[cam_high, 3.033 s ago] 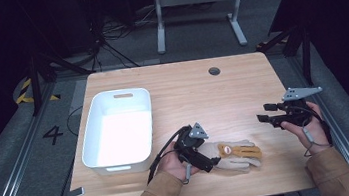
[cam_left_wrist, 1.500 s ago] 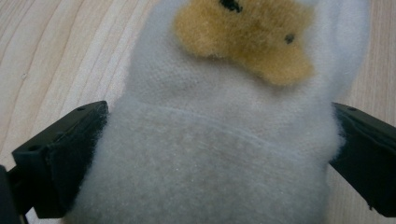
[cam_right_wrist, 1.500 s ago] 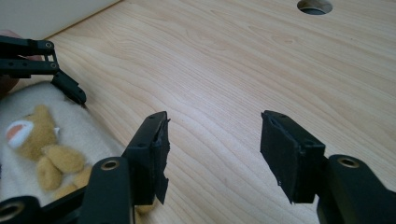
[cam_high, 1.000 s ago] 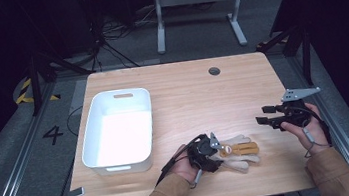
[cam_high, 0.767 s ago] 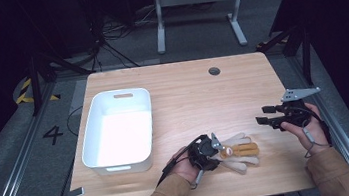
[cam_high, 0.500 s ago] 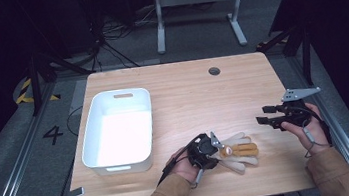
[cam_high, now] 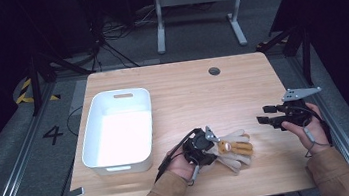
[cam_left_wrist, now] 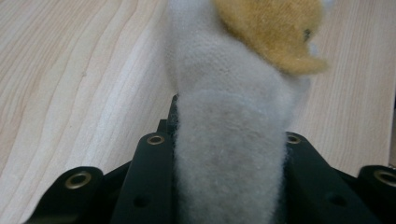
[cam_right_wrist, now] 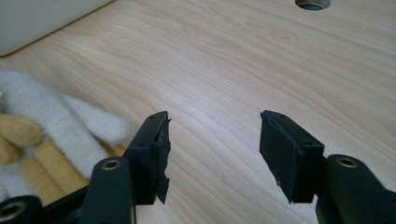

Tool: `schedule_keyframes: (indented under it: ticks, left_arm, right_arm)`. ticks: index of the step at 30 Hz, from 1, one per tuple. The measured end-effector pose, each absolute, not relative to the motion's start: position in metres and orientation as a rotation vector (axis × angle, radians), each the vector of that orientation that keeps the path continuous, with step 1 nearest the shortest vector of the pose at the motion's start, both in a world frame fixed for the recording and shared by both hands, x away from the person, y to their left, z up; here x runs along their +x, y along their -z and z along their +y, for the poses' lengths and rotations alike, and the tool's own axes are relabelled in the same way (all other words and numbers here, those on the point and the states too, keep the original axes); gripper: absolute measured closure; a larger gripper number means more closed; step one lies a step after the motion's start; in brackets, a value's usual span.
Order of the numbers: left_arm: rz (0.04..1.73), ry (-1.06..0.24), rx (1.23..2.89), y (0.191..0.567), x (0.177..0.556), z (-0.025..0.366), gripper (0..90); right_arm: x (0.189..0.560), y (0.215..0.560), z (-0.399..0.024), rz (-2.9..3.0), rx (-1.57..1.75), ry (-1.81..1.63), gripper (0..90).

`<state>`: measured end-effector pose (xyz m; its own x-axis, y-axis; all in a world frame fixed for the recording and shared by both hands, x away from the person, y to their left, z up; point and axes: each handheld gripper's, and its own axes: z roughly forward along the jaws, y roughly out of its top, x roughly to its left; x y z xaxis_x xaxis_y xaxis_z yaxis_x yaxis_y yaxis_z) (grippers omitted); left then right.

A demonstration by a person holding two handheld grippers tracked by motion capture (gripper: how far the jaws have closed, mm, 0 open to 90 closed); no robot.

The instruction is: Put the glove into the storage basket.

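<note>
Two grippers work over the wooden table [cam_high: 241,80] in the high view. Your left gripper [cam_high: 204,147] sits at the cuff end of the white and tan glove [cam_high: 233,150], which lies near the front edge, just right of the white bin [cam_high: 120,161]. Your right gripper [cam_high: 272,119] hovers well apart, to the right.

Along your left gripper, the jaws have just been closing and now pinch the glove's fuzzy white cuff [cam_left_wrist: 231,154] between them, a tan patch beyond it.

Along your right gripper [cam_right_wrist: 212,140], the jaws stand apart over bare wood, gripping nothing; the glove [cam_right_wrist: 51,126] lies at left.
</note>
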<state>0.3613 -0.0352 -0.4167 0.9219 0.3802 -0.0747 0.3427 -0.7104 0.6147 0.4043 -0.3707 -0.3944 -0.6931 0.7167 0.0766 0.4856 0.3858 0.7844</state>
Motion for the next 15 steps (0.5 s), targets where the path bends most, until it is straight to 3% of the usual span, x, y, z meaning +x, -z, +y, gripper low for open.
schedule_keyframes:
  ticks: [15]
  left_arm:
    - [0.604, -0.056, 2.354, 0.388, 0.366, -0.018, 70.7]
  right_arm:
    - [0.406, 0.393, -0.375, 2.356, 1.083, -1.194, 43.6]
